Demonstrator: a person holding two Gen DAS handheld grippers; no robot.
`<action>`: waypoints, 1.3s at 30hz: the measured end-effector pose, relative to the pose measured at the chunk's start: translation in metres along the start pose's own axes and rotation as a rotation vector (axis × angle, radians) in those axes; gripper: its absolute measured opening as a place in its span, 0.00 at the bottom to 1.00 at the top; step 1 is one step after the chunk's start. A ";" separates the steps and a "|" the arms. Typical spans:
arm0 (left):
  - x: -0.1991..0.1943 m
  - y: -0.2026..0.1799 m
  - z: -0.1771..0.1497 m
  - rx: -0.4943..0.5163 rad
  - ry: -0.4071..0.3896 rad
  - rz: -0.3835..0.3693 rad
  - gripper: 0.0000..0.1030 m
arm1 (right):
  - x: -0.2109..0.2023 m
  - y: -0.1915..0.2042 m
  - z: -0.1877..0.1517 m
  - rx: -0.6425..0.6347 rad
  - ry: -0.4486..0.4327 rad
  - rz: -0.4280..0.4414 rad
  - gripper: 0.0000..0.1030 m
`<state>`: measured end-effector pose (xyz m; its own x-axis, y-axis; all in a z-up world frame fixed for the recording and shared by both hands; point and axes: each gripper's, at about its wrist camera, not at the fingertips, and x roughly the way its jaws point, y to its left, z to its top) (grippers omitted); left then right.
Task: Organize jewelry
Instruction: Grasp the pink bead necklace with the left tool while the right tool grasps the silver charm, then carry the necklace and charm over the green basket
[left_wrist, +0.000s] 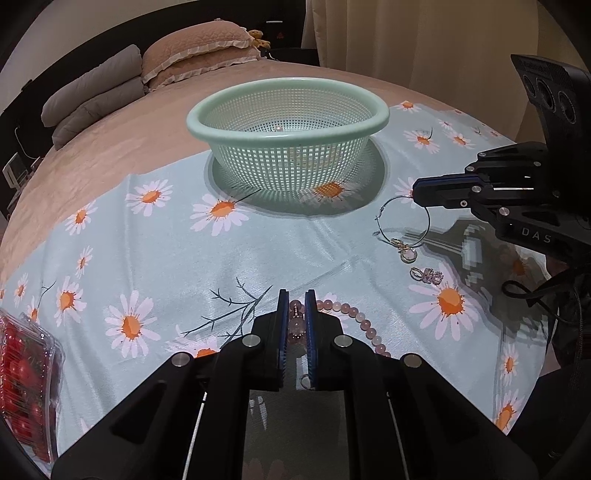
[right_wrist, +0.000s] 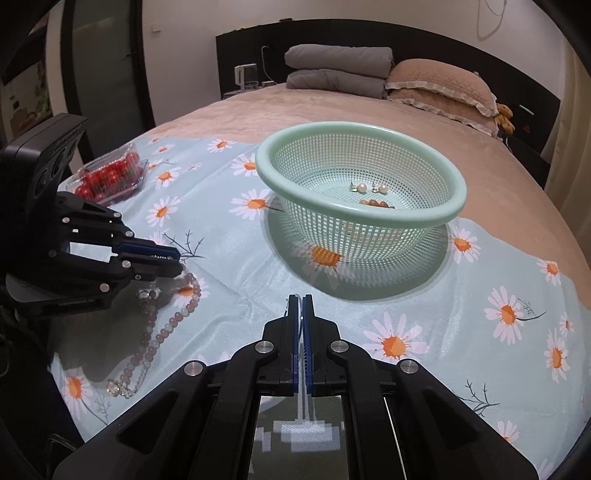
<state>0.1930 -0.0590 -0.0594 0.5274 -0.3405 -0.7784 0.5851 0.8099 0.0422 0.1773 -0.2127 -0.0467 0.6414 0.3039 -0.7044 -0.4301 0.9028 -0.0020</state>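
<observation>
A mint green mesh basket (left_wrist: 288, 122) stands on the daisy cloth; in the right wrist view the basket (right_wrist: 360, 173) holds pearl earrings (right_wrist: 369, 189) and brown beads (right_wrist: 375, 203). My left gripper (left_wrist: 297, 299) is shut on a pink bead necklace (left_wrist: 347, 314), which also shows in the right wrist view (right_wrist: 166, 325) below the left gripper (right_wrist: 177, 260). My right gripper (right_wrist: 300, 301) is shut on a large hoop earring (left_wrist: 402, 221), lifted off the cloth beside the right gripper (left_wrist: 415, 192). A small pendant (left_wrist: 408, 254) hangs from the hoop.
Small ring pieces (left_wrist: 426, 275) lie on the cloth right of the necklace. A clear box of cherry tomatoes (right_wrist: 110, 177) sits at the cloth's edge, also in the left wrist view (left_wrist: 26, 373). Pillows (right_wrist: 439, 88) and folded grey blankets (right_wrist: 336, 66) lie at the bed's head.
</observation>
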 end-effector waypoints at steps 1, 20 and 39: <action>-0.001 0.000 0.000 0.000 -0.001 -0.001 0.08 | -0.002 0.000 0.000 0.002 -0.006 0.003 0.02; 0.012 0.006 -0.002 -0.022 0.032 0.009 0.75 | 0.035 -0.022 -0.007 0.109 0.065 -0.089 0.57; 0.027 0.015 0.000 -0.090 0.056 -0.075 0.08 | 0.034 -0.020 -0.011 0.112 0.068 -0.031 0.02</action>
<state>0.2160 -0.0557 -0.0803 0.4474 -0.3761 -0.8114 0.5623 0.8238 -0.0718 0.2009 -0.2241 -0.0786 0.6068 0.2573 -0.7521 -0.3346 0.9409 0.0520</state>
